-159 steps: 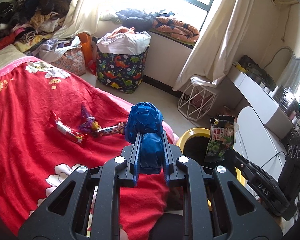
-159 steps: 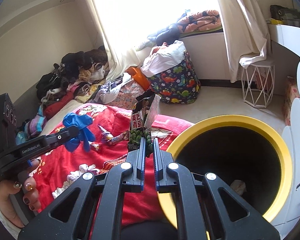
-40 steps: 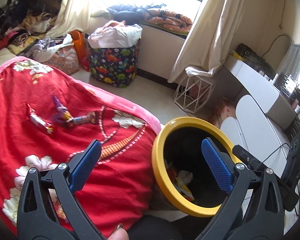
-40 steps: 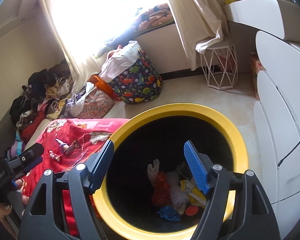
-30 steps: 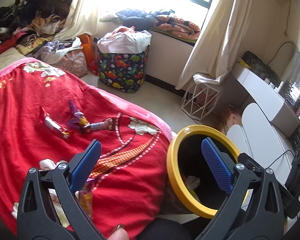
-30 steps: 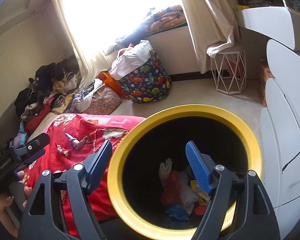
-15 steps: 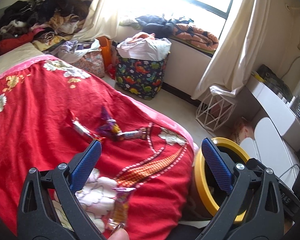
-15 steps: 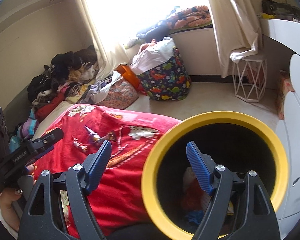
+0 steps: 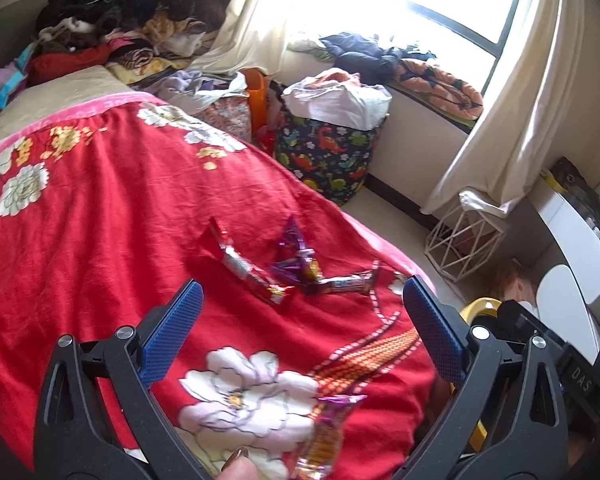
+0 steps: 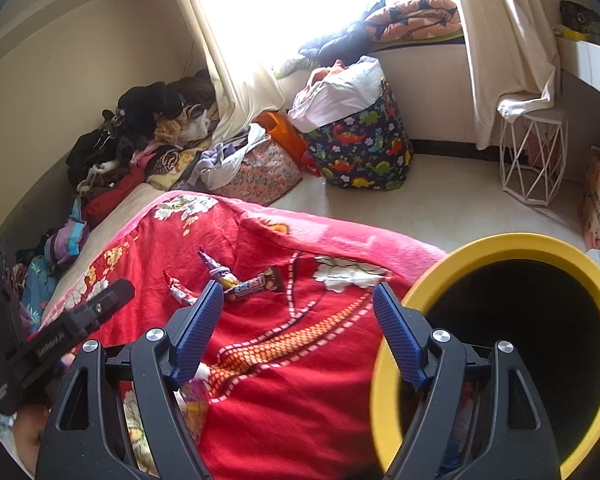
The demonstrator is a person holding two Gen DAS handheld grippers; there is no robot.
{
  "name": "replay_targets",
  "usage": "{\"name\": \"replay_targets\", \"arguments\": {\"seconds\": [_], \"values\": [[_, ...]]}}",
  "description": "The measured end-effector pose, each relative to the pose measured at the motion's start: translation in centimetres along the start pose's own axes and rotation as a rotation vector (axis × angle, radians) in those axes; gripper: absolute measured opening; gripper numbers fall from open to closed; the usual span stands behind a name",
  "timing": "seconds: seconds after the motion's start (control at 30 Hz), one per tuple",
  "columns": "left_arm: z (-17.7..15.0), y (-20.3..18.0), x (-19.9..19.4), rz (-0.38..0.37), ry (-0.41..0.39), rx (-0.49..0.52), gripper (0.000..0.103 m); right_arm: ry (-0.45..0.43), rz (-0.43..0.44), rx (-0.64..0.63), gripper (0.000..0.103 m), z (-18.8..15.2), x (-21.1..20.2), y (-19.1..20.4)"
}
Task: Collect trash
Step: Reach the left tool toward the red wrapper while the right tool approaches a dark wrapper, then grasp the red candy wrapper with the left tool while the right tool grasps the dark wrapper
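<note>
Three snack wrappers lie together on the red flowered blanket (image 9: 100, 216): a red one (image 9: 246, 269), a purple one (image 9: 294, 258) and a brown bar wrapper (image 9: 346, 282). Another purple-orange wrapper (image 9: 326, 432) lies near the blanket's front edge. My left gripper (image 9: 300, 308) stands open and empty just short of the three wrappers. My right gripper (image 10: 298, 304) is open and empty too, over the blanket beside the yellow-rimmed trash bin (image 10: 488, 248). In the right wrist view the same wrappers (image 10: 236, 280) lie just beyond its left fingertip, and the left gripper's body (image 10: 60, 336) shows at the left.
A dinosaur-print laundry bag (image 9: 328, 156) stands on the floor past the bed. A white wire stool (image 9: 464, 240) stands under the curtain. White furniture (image 9: 572, 240) is at the right. Clothes are piled (image 9: 132, 12) at the bed's far end. The bin rim (image 9: 480, 306) peeks behind my left gripper's right finger.
Both grippers have swung left, away from the bin and over the blanket. The bin has slid to the right of both views, and the three wrappers now lie close ahead. Both stayed open.
</note>
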State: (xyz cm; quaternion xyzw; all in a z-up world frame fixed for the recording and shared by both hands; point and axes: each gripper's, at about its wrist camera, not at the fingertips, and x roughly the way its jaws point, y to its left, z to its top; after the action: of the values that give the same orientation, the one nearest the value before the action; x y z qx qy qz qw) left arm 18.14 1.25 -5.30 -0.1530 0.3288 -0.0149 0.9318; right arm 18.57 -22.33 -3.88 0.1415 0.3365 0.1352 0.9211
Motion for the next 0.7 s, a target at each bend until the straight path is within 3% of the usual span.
{"name": "replay_targets", "arguments": {"seconds": [0.37,0.7], "values": [[0.8,4.0,2.0,0.047,0.028,-0.051,0.091,0.070,0.001,0.019,0.075,1.2,6.3,1.8],[1.4,5.9,6.6,0.007,0.126,-0.174,0.066,0.157,-0.019,0.062,0.069,1.4,12.4,2.4]]}}
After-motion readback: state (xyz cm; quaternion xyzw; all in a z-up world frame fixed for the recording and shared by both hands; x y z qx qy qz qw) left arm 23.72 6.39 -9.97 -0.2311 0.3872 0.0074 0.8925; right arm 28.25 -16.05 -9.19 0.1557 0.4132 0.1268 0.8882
